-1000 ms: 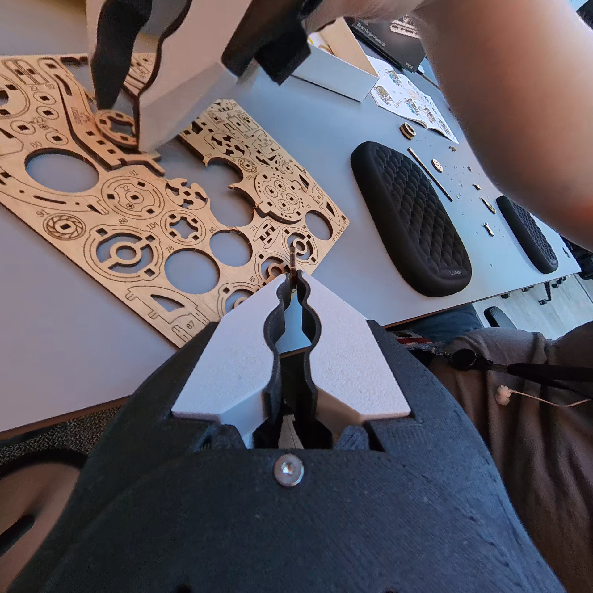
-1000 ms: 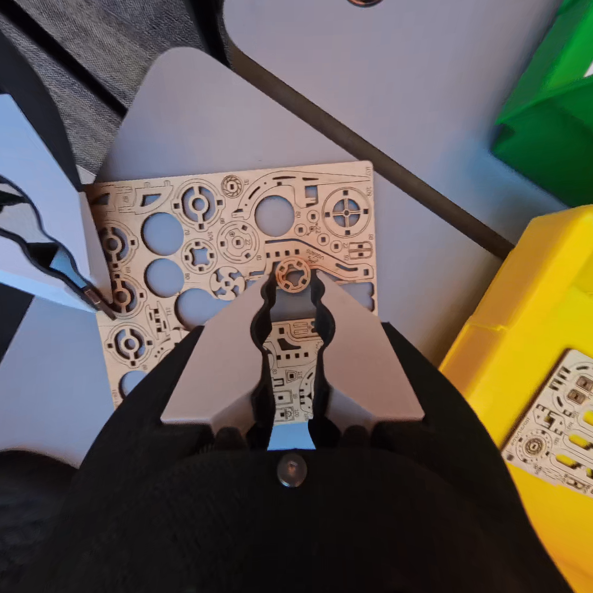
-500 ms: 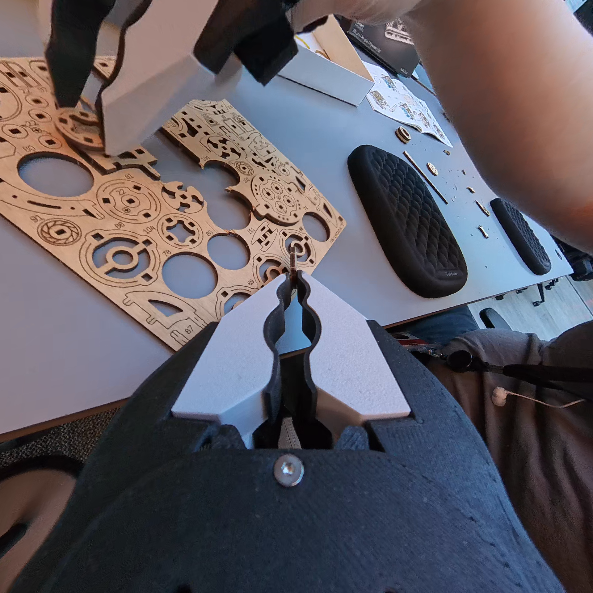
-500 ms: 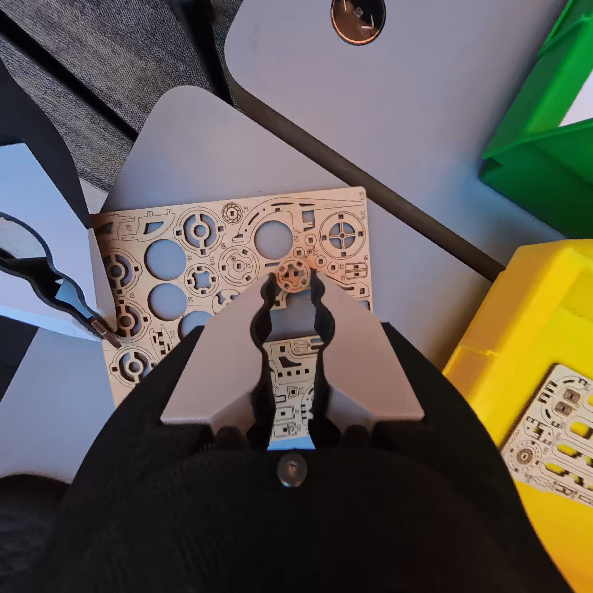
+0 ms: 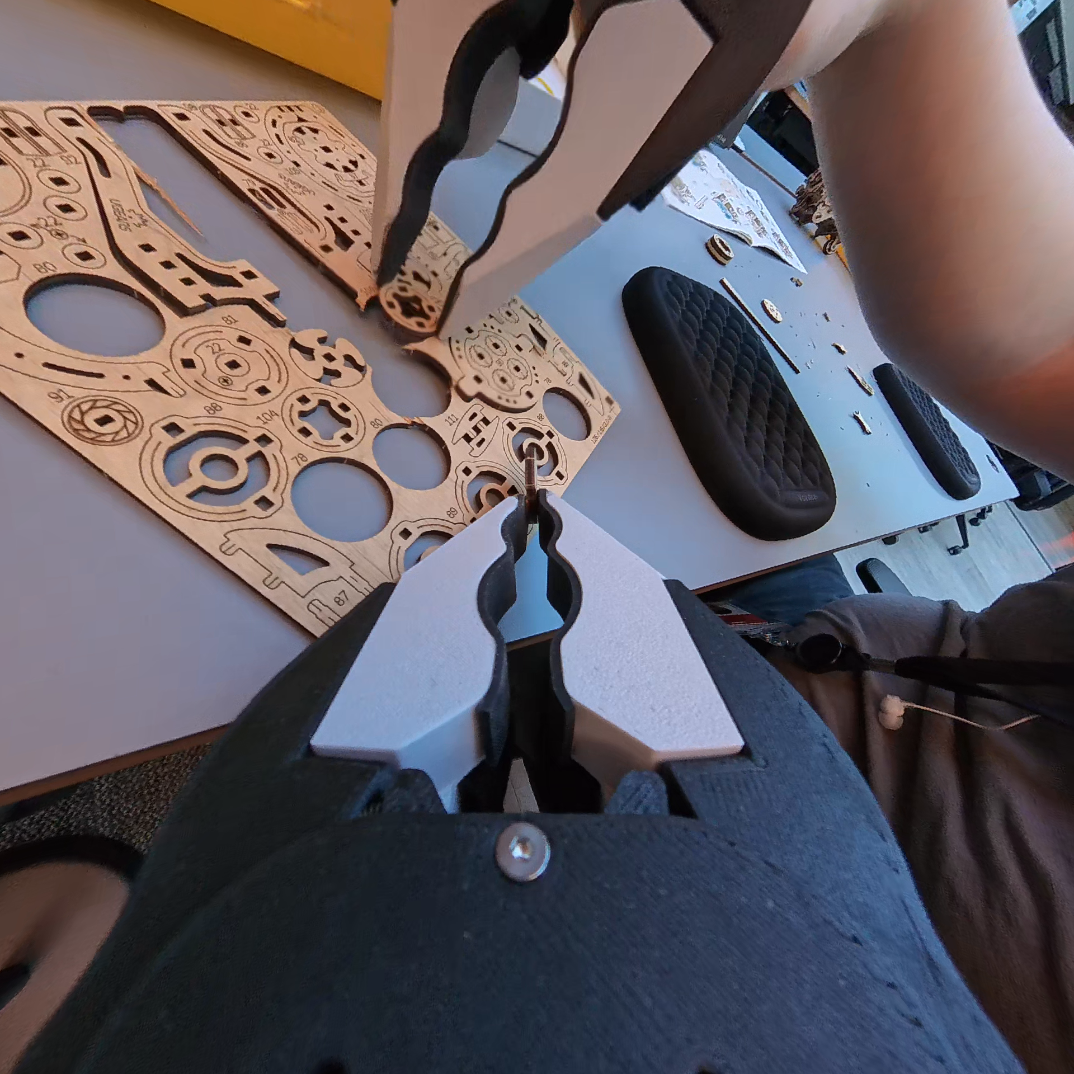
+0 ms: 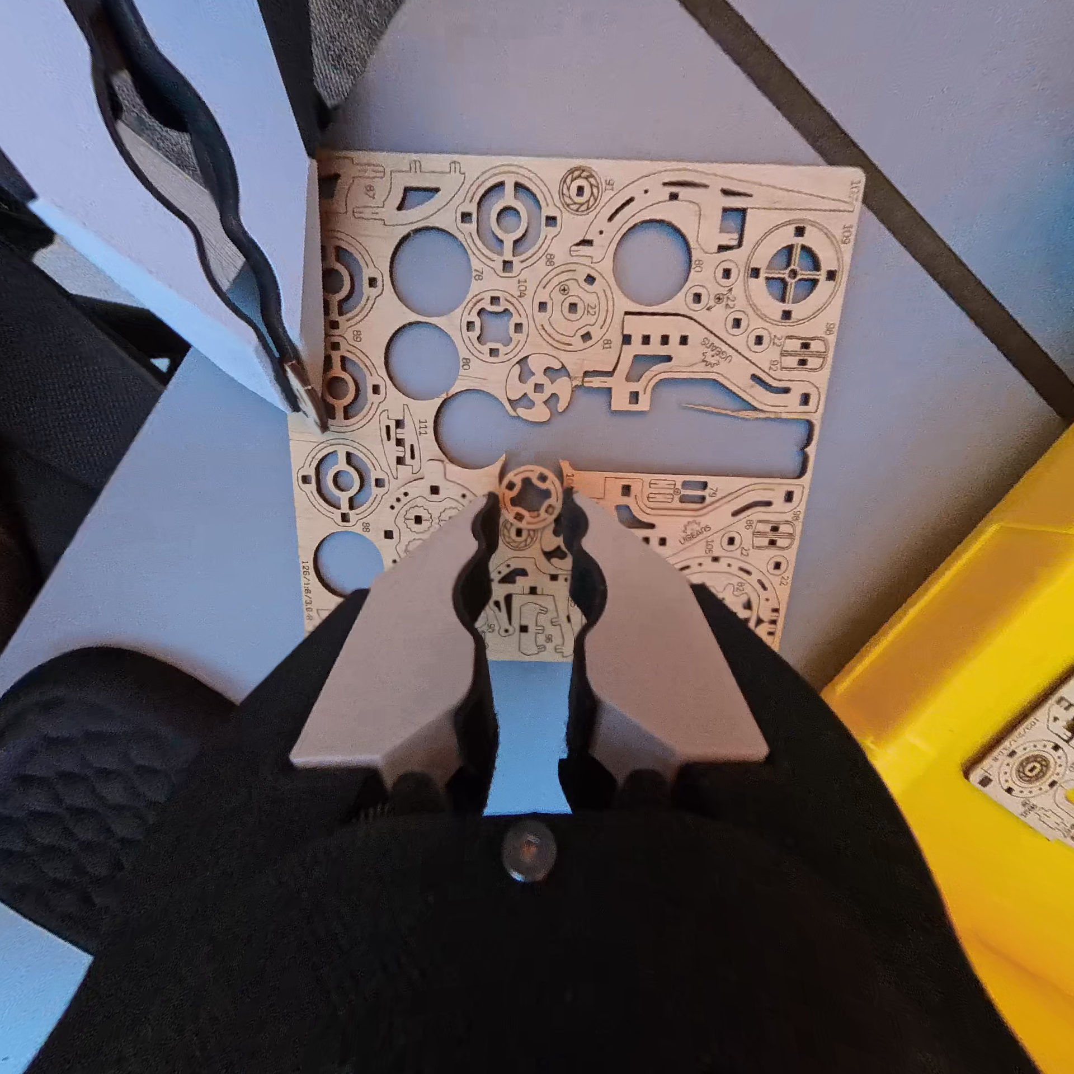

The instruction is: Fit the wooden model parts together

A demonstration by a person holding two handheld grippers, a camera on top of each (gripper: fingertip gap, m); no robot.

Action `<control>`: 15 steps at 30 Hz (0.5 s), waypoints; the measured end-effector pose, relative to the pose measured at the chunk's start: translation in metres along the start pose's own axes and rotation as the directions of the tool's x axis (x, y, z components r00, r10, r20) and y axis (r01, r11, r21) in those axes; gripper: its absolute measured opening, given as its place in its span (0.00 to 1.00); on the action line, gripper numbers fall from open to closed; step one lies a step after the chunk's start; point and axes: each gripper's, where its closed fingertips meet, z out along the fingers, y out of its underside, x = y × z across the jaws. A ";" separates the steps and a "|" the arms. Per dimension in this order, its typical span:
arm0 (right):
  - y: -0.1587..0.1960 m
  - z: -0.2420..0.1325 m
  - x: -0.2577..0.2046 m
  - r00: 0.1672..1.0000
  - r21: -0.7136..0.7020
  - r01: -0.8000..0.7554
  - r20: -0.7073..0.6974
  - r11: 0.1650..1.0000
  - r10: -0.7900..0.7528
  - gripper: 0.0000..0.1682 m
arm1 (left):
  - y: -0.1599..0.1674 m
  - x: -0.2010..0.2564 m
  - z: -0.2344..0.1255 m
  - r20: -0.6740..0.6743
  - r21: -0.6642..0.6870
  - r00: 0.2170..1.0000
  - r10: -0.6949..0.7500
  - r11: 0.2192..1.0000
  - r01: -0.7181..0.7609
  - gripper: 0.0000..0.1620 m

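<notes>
Right wrist view shows the right tongs [image 6: 527, 501] clenched on a small wooden gear ring [image 6: 530, 496], carried flat just above the laser-cut plywood sheet [image 6: 651, 279] on the table [image 6: 174, 494], probably so its star-shaped hole faces the mating part. The left tongs [image 5: 530, 504] pinch a thin wooden pin [image 5: 530, 476] upright over the sheet's corner, seemingly presenting it as an axle.
</notes>
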 end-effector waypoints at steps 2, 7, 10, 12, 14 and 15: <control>-0.002 0.000 0.000 1.000 0.004 0.001 -0.007 1.000 -0.001 0.12 | 0.000 0.000 0.000 0.001 0.001 1.000 0.000 1.000 0.000 0.00; -0.001 0.000 0.003 0.999 -0.010 0.000 -0.034 1.000 0.000 0.12 | -0.004 -0.005 -0.002 0.003 -0.014 1.000 0.005 1.000 -0.005 0.00; -0.003 0.000 0.003 1.000 -0.020 -0.004 -0.028 1.000 0.003 0.12 | -0.004 -0.005 -0.002 -0.017 -0.041 1.000 0.010 0.999 -0.011 0.00; -0.006 0.001 0.003 1.000 -0.022 0.001 -0.021 1.000 -0.001 0.12 | -0.004 -0.005 -0.002 -0.031 -0.051 0.999 0.011 0.999 -0.012 0.00; -0.007 0.003 0.002 1.000 -0.026 -0.006 0.006 1.000 0.006 0.12 | -0.005 -0.004 -0.002 -0.055 -0.057 0.998 0.007 0.998 -0.010 0.00; -0.007 0.004 0.002 1.000 -0.025 -0.020 0.024 0.999 0.021 0.12 | -0.004 -0.003 -0.002 -0.073 -0.063 0.997 -0.001 0.998 -0.004 0.00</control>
